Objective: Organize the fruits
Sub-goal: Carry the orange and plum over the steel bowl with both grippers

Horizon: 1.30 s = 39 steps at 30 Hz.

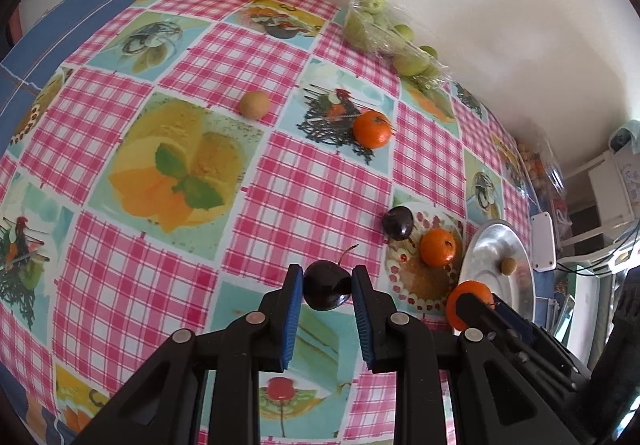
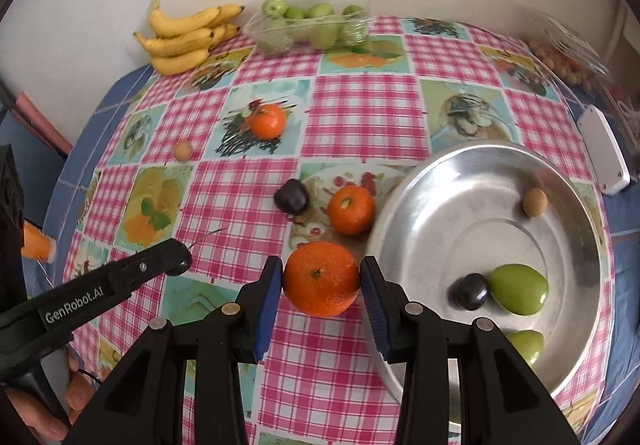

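left tool [image 1: 327, 287] grips cherry [image 1: 326, 289] | right tool [image 2: 322, 281] grips orange [image 2: 321, 279] | metal bowl [image 2: 420, 181]: two green fruits, dark plum, small tan fruit

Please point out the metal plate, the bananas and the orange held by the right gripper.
metal plate [image 2: 492, 241]: right wrist view, bare centre.
bananas [image 2: 180, 45]: right wrist view, middle of bunch.
orange [image 2: 321, 279]: right wrist view, front face.

Checked table [image 2: 360, 113] carries bananas [image 2: 184, 37], tangerines [image 2: 351, 210], metal dish [image 2: 400, 205], perhaps a plum [image 2: 291, 197]
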Tool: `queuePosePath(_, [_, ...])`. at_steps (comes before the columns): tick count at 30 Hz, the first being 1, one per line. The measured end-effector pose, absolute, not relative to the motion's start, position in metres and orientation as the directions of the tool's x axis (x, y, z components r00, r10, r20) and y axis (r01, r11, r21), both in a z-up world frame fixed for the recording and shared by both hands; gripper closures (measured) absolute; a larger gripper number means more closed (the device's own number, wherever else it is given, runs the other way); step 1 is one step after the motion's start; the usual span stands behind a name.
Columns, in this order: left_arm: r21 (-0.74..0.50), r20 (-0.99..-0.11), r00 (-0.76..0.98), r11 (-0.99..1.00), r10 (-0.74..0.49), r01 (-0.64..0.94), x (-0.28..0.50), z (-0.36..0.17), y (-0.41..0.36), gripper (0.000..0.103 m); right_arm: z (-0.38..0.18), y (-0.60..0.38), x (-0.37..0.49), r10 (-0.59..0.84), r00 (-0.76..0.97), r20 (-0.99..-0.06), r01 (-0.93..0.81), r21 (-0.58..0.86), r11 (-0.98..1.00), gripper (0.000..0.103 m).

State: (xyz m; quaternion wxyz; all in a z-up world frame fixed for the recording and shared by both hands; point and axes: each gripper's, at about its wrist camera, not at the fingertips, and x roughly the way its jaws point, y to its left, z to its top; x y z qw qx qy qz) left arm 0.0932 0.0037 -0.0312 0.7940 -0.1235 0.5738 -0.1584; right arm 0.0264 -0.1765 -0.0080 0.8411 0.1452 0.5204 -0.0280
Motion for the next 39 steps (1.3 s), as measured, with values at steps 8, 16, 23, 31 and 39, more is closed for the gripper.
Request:
queuePosePath(8, [-0.347,-0.871,0.288,0.913,-0.399,0.214,0.078,-0.021,-0.033,0.076,-0.006,-0.23,0.005,0.064,0.472,-0.879,0.33,0.243,0.912,0.061])
queuePosePath(16, [-0.32,-0.867,0.257,0.872,-0.427,0.37,0.053,-0.012,-0.089,0.076,-0.013,-0.289,-0.027,0.012,0.455,-0.89,0.486,0.259,0.834,0.061])
queuePosePath(23, [-0.285,-0.874,0.221,0.824,-0.433,0.489,0.031,-0.013,-0.13,0.076,-0.019,-0.321,-0.049,-0.031,0.423,-0.905,0.568,0.238,0.788,0.061])
queuePosePath(31, [-0.292,-0.877,0.18,0.793,-0.445,0.535,0.021,-0.022,-0.147,0.076,-0.035,-0.331,-0.057,-0.036,0.372,-0.927,0.609,0.215,0.763,0.061])
queuePosePath(39, [-0.295,-0.881,0.157,0.777,-0.446,0.556,0.017,-0.028,-0.154,0.076,-0.044,-0.332,-0.055,-0.033,0.334,-0.942,0.628,0.196,0.753,0.061])
